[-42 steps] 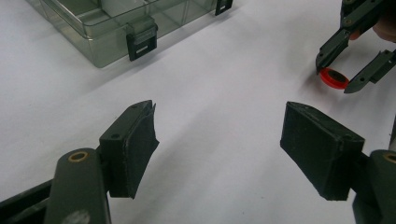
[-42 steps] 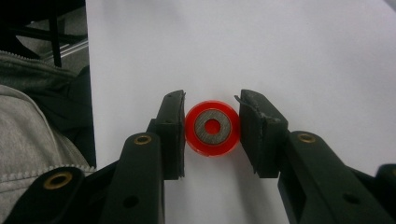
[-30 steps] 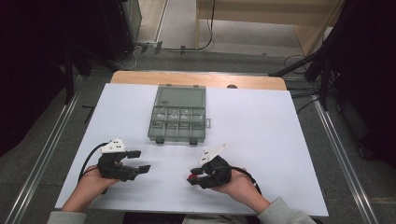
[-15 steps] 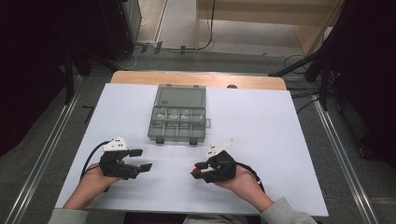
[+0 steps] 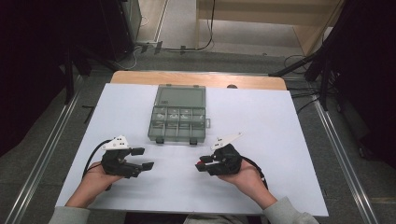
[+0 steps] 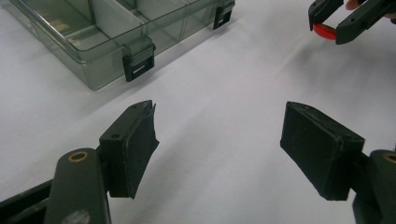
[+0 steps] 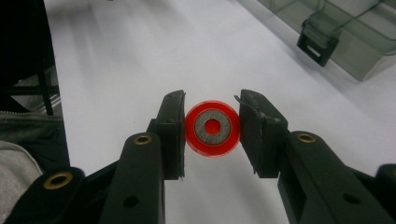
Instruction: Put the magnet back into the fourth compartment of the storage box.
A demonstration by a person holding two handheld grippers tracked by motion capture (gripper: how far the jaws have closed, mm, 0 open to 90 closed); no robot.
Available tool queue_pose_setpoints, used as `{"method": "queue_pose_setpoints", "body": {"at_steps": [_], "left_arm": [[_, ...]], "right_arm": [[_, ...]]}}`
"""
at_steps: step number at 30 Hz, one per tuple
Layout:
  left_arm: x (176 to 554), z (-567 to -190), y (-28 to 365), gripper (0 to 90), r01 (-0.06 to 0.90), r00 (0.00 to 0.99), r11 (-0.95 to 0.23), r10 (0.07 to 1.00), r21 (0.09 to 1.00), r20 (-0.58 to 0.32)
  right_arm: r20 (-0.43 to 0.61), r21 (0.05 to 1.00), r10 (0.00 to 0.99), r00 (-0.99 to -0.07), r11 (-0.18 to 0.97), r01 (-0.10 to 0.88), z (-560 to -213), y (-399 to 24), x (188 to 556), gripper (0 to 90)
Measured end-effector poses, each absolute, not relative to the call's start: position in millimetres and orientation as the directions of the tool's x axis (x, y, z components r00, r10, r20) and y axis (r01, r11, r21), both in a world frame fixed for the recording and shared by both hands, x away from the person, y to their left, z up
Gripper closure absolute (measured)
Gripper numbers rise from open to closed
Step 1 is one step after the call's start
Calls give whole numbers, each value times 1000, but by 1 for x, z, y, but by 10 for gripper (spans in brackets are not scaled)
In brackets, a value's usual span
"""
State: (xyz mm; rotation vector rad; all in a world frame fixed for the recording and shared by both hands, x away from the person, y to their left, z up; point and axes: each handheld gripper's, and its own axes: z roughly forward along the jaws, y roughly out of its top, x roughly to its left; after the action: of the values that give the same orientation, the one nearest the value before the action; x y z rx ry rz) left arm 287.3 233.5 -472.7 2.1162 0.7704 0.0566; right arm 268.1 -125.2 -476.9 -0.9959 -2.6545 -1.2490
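Observation:
A red disc with a grey metal centre and a small hole sits between the pads of my right gripper, which is shut on it and holds it above the white table. In the high view the right gripper is at front right, with the red disc at its tip. My left gripper rests at front left, jaws wide open with nothing between them. A clear grey compartment box lies open beyond both grippers, its lid folded back.
The box's black latches face me, and its near corner is at the top right of the right gripper view. The right gripper with the disc is in the left gripper view. A wooden strip borders the table's far edge.
My right gripper has carried the red disc a little away from the person, toward the box. The left gripper has stayed where it was.

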Motion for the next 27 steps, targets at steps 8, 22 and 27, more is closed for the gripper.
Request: {"method": "queue_pose_setpoints", "body": {"at_steps": [8, 22, 27], "left_arm": [[287, -473, 232, 261, 500, 810, -441, 543, 745, -222], [288, -474, 231, 261, 500, 807, -435, 548, 749, -221], [288, -474, 231, 261, 501, 805, -430, 551, 751, -221]], "right_arm": [[303, 681, 557, -773, 441, 584, -474, -132, 274, 634], [304, 683, 592, -746, 410, 604, -470, -137, 283, 634], [306, 688, 601, -739, 398, 608, -468, -138, 287, 634]]}}
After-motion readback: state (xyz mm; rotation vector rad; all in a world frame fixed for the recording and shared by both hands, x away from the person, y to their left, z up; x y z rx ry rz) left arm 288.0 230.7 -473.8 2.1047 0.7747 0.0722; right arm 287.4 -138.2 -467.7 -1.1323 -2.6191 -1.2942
